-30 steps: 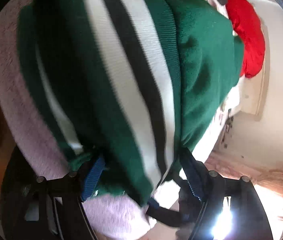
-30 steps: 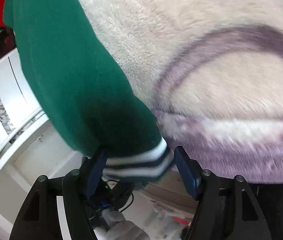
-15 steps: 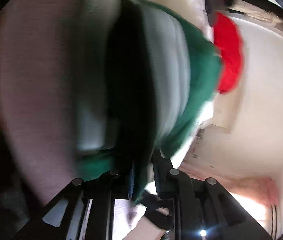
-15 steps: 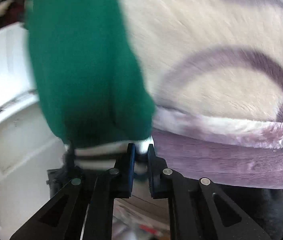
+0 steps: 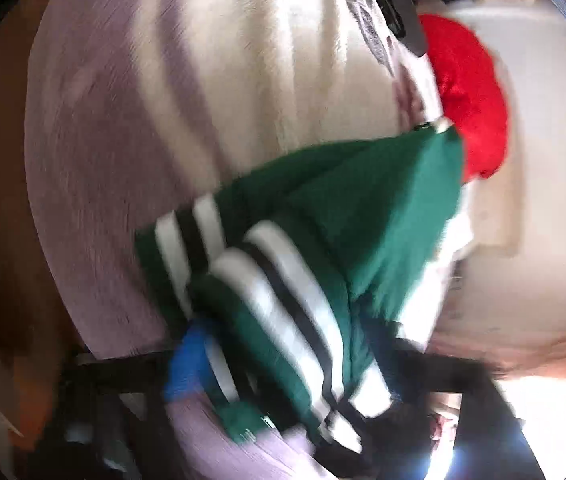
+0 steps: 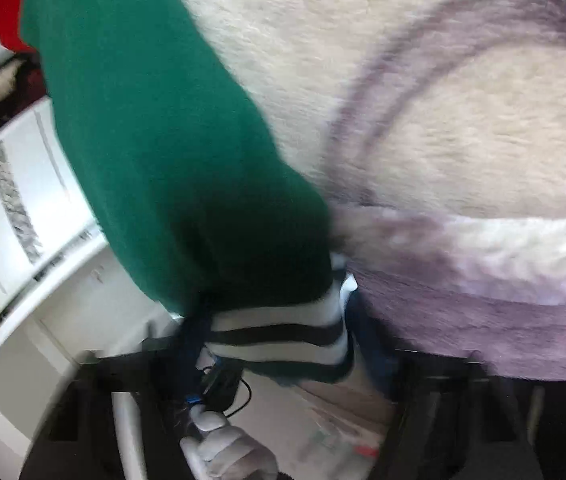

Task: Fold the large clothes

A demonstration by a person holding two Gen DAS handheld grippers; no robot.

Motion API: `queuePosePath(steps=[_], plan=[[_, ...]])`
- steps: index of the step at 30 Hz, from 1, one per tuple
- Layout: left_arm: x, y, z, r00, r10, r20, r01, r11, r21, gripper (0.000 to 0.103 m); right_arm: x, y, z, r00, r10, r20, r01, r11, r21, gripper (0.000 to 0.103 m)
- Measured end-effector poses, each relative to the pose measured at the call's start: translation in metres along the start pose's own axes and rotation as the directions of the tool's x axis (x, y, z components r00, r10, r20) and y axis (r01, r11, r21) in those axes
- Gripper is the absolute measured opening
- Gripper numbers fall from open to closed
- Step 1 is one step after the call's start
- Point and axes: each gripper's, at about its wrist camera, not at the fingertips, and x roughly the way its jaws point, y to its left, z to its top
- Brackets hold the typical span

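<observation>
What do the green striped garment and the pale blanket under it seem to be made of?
Green garment: looks like matte knitted cotton or a blend, with a smooth body and a banded white and black cuff.
Blanket: apparently plush fleece, cream and lilac, with a fuzzy raised pile. Blur leaves the exact fibres open.

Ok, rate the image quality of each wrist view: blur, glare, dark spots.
Left wrist view: heavy motion smear over the green sweater and the left gripper; blown-out glare at lower right. Right wrist view: milder blur, fleecy blanket texture still readable; sweater cuff area shadowed; fisheye bends the white cabinets.
</observation>
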Motion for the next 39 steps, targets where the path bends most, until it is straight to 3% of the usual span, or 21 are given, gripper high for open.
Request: queuePosePath(steps=[1, 4, 6, 8, 12, 14, 16, 18, 19, 20, 22, 27, 30, 32, 33, 35, 36, 37, 38, 39], plan=[[0.004, -0.010, 0.002, 0.999, 0.029, 0.015, -0.029, 0.999, 0.029, 0.001, 0.007, 0.011, 0.003, 0.999, -0.025, 0.024, 0.025, 1.000, 0.015, 0.028], [-0.022, -0.029, 0.020, 0.996, 0.021, 0.088, -0.029, 0.995, 0.098, 0.001, 0.006, 0.027, -0.019, 0.997, -0.056, 0.053, 0.056, 0.998, -0.001, 0.005], [-0.023, -0.029, 0.031, 0.996, 0.050, 0.078, -0.058, 0.992, 0.113, 0.001, 0.006, 0.047, -0.038, 0.994, -0.082, 0.074, 0.086, 0.995, -0.053, 0.005], [-0.014, -0.005, 0.033, 0.991, 0.128, 0.044, -0.132, 0.987, 0.091, 0.001, 0.013, 0.062, -0.046, 0.989, -0.119, 0.093, 0.126, 0.989, -0.077, 0.005], [-0.010, 0.033, 0.030, 0.994, 0.108, -0.019, -0.108, 0.994, 0.010, 0.004, 0.058, 0.054, -0.028, 0.979, -0.199, 0.056, 0.200, 0.980, -0.017, 0.006], [-0.023, 0.030, 0.021, 0.994, 0.103, -0.035, -0.102, 0.995, 0.022, 0.007, 0.070, 0.061, -0.025, 0.972, -0.231, 0.039, 0.232, 0.972, -0.028, 0.018], [-0.035, 0.021, 0.013, 0.990, 0.119, -0.078, -0.115, 0.992, 0.048, 0.010, 0.073, 0.072, -0.024, 0.969, -0.246, -0.013, 0.245, 0.968, -0.063, 0.040], [-0.057, 0.015, 0.007, 0.981, 0.166, -0.104, -0.156, 0.983, 0.098, 0.019, 0.074, 0.080, -0.027, 0.972, -0.222, -0.072, 0.217, 0.973, -0.078, 0.055], [-0.062, 0.002, 0.004, 0.978, 0.181, -0.105, -0.165, 0.976, 0.139, 0.029, 0.069, 0.081, -0.029, 0.974, -0.207, -0.092, 0.201, 0.977, -0.074, 0.058], [-0.069, -0.009, 0.002, 0.975, 0.199, -0.104, -0.178, 0.967, 0.180, 0.054, 0.063, 0.083, -0.031, 0.974, -0.204, -0.095, 0.197, 0.978, -0.071, 0.059], [-0.083, -0.033, 0.000, 0.976, 0.199, -0.090, -0.171, 0.953, 0.251, 0.079, 0.037, 0.086, -0.033, 0.977, -0.203, -0.071, 0.197, 0.977, -0.084, 0.068], [-0.086, -0.091, 0.021, 0.990, 0.106, -0.097, -0.071, 0.948, 0.310, 0.079, -0.021, 0.116, -0.027, 0.983, -0.176, 0.057, 0.181, 0.977, -0.112, 0.070], [-0.058, -0.128, 0.052, 0.991, 0.090, -0.103, -0.048, 0.933, 0.355, 0.079, -0.040, 0.138, -0.009, 0.982, -0.140, 0.129, 0.155, 0.981, -0.120, 0.080], [-0.031, -0.148, 0.073, 0.988, 0.094, -0.120, -0.041, 0.922, 0.385, 0.079, -0.045, 0.143, 0.008, 0.978, -0.127, 0.168, 0.145, 0.985, -0.095, 0.081], [-0.020, -0.152, 0.080, 0.987, 0.090, -0.132, -0.031, 0.917, 0.397, 0.079, -0.062, 0.123, 0.025, 0.978, -0.115, 0.171, 0.128, 0.989, -0.069, 0.081], [0.006, -0.165, 0.096, 0.981, 0.097, -0.170, -0.013, 0.899, 0.437, 0.079, -0.048, 0.122, 0.046, 0.980, -0.085, 0.181, 0.092, 0.995, -0.033, 0.080], [0.019, -0.167, 0.102, 0.976, 0.112, -0.188, -0.015, 0.889, 0.457, 0.079, -0.039, 0.123, 0.055, 0.977, -0.059, 0.203, 0.066, 0.997, -0.028, 0.074], [0.031, -0.173, 0.108, 0.970, 0.125, -0.208, -0.011, 0.880, 0.475, 0.079, -0.046, 0.112, 0.063, 0.974, -0.041, 0.222, 0.048, 0.998, -0.028, 0.039], [0.042, -0.179, 0.115, 0.965, 0.141, -0.220, -0.014, 0.868, 0.496, 0.079, -0.034, 0.112, 0.066, 0.972, -0.052, 0.231, 0.056, 0.998, -0.012, 0.010], [0.048, -0.184, 0.120, 0.961, 0.151, -0.230, -0.011, 0.856, 0.517, 0.079, -0.021, 0.106, 0.070, 0.970, -0.110, 0.218, 0.104, 0.994, 0.036, 0.005]])
